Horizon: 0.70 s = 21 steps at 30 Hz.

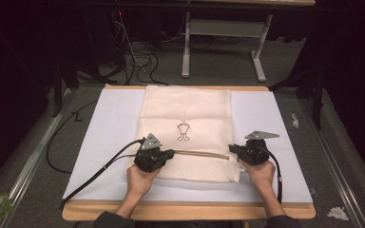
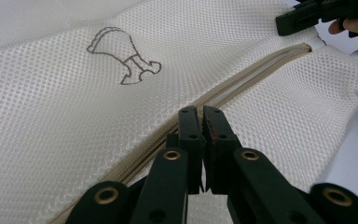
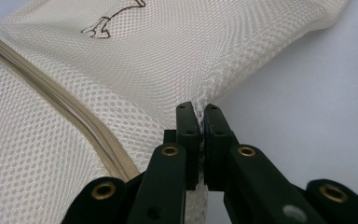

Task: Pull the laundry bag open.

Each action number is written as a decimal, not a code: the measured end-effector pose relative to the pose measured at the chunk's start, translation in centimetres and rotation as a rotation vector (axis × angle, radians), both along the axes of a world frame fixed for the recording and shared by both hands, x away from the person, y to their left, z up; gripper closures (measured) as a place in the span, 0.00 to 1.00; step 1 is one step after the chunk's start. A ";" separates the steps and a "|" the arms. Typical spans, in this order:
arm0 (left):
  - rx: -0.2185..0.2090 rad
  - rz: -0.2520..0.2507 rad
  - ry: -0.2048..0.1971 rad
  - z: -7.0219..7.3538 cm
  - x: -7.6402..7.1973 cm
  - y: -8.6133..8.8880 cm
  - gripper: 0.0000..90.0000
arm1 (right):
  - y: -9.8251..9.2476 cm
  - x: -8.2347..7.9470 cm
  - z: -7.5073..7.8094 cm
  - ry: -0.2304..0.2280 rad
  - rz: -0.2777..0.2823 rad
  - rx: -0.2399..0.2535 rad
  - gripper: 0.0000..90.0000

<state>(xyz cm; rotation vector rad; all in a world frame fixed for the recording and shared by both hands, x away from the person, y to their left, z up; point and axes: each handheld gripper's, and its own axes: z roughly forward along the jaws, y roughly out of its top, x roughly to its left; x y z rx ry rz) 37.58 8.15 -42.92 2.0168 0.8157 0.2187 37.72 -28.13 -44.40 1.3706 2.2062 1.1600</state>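
Mesh bag flat on the white table sheet, its zipper running left to right between both tools. Left gripper, jaws pressed together at the zipper line, probably on the pull; right gripper pinches the bag's edge, anchoring the far end.

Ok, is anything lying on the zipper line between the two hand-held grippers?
Nothing visible. The zipper runs bare across the mesh laundry bag from the left hand-held gripper to the right hand-held gripper, which pinches the bag's edge.
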 end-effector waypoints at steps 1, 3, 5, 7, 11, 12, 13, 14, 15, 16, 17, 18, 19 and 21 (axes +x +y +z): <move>0.000 0.000 -0.001 0.0 0.0 0.0 0.97 | 0.0 0.0 0.0 -0.003 0.003 0.001 0.98; 0.000 -0.002 0.003 0.0 0.0 0.1 0.97 | 0.1 0.0 0.0 -0.004 0.005 0.002 0.98; 0.001 -0.003 0.007 -0.1 0.0 0.2 0.97 | 0.1 0.0 0.0 -0.002 0.004 0.003 0.98; 0.006 -0.001 0.004 -0.1 -0.1 0.2 0.97 | 0.1 0.0 0.1 0.001 0.001 0.005 0.98; -0.011 0.014 0.011 0.0 0.0 0.6 0.97 | 0.0 0.1 0.0 0.002 -0.001 0.003 0.98; -0.021 0.019 0.009 0.0 0.1 0.7 0.97 | -0.1 0.1 0.0 0.000 -0.002 0.002 0.98; -0.026 0.020 0.008 0.1 0.1 0.7 0.97 | -0.1 0.1 -0.1 0.001 -0.004 0.003 0.98; -0.026 0.021 0.007 0.0 0.1 0.6 0.97 | 0.0 0.0 -0.1 0.003 -0.008 0.004 0.98; -0.024 0.020 0.008 0.0 0.1 0.7 0.97 | -0.1 0.1 -0.1 0.003 -0.007 0.004 0.98; -0.018 0.015 0.008 0.0 0.1 0.7 0.97 | -0.1 0.1 -0.1 0.004 -0.004 0.005 0.98; -0.013 0.015 0.005 0.0 0.0 0.7 0.97 | -0.1 0.1 -0.1 0.002 -0.003 0.005 0.98; -0.005 0.022 -0.002 0.1 0.0 0.8 0.97 | -0.1 0.1 -0.1 -0.001 -0.002 0.005 0.98; 0.000 0.025 -0.005 0.1 -0.1 0.9 0.97 | 0.0 0.0 -0.1 -0.003 -0.005 0.003 0.98; -0.009 0.033 -0.002 0.1 0.0 1.4 0.97 | -0.1 0.1 -0.1 0.006 -0.007 0.004 0.98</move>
